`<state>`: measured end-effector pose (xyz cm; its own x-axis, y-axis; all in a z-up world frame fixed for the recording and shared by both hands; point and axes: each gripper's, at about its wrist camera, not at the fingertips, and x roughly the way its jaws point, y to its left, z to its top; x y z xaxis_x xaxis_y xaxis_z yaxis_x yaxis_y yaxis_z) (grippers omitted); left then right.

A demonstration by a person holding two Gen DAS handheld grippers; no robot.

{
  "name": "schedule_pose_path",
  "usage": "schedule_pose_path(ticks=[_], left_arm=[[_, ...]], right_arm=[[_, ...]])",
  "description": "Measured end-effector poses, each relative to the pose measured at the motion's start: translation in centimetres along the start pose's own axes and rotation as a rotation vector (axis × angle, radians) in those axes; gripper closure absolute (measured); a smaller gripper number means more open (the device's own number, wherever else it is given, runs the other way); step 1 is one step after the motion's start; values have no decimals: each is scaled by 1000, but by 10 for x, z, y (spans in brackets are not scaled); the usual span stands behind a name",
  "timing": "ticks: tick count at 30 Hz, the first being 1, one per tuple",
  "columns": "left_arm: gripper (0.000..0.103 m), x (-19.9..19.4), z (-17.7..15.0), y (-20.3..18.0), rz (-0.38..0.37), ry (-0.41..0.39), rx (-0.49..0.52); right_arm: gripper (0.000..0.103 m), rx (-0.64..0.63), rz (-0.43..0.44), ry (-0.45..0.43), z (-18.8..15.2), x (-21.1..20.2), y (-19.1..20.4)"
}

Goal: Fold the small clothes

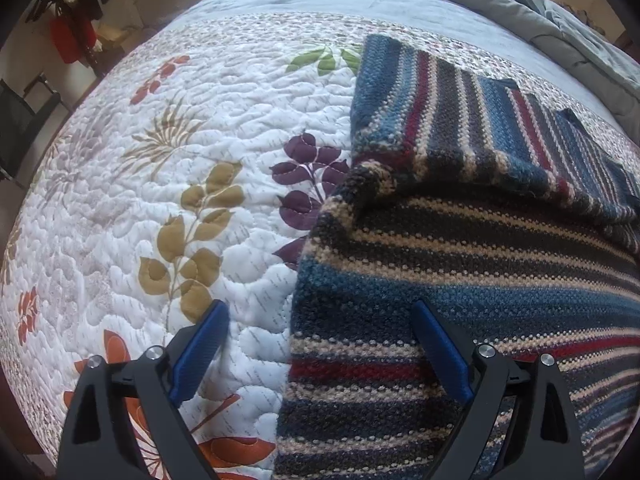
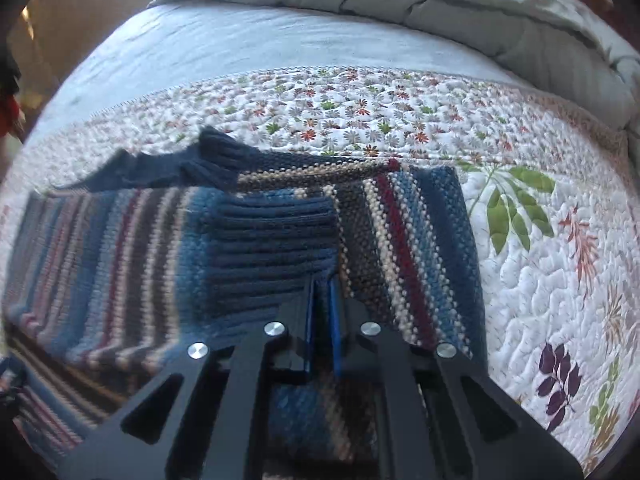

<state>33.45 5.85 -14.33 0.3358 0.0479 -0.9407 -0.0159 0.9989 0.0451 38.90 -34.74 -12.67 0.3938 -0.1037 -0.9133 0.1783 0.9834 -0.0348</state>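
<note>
A striped knit sweater point(image 1: 460, 248), blue, grey, beige and red, lies on the quilted bed. In the left wrist view my left gripper point(image 1: 320, 320) is open, one blue finger over the quilt, the other over the sweater's left edge, holding nothing. A sleeve point(image 1: 460, 120) is folded across the body. In the right wrist view my right gripper point(image 2: 322, 284) is shut on the sweater's dark blue ribbed cuff point(image 2: 272, 248), held just above the striped sweater body point(image 2: 120, 260).
The white quilt with leaf and flower prints point(image 1: 160, 200) covers the bed and also shows in the right wrist view point(image 2: 560, 280). A grey-blue comforter point(image 2: 440, 4) is bunched at the far side. The bed's left edge borders a room with dark furniture point(image 1: 24, 120).
</note>
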Motion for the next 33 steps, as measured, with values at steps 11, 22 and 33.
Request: schedule_pose_path(ticks=[11, 22, 33], left_arm=[[8, 1, 0, -3, 1, 1, 10], [8, -27, -13, 1, -72, 6, 9], [8, -91, -148, 17, -83, 71, 90]], right_arm=[[99, 102, 29, 52, -2, 0, -21], [83, 132, 181, 87, -103, -88, -56], [58, 95, 297, 190, -283, -165, -94]])
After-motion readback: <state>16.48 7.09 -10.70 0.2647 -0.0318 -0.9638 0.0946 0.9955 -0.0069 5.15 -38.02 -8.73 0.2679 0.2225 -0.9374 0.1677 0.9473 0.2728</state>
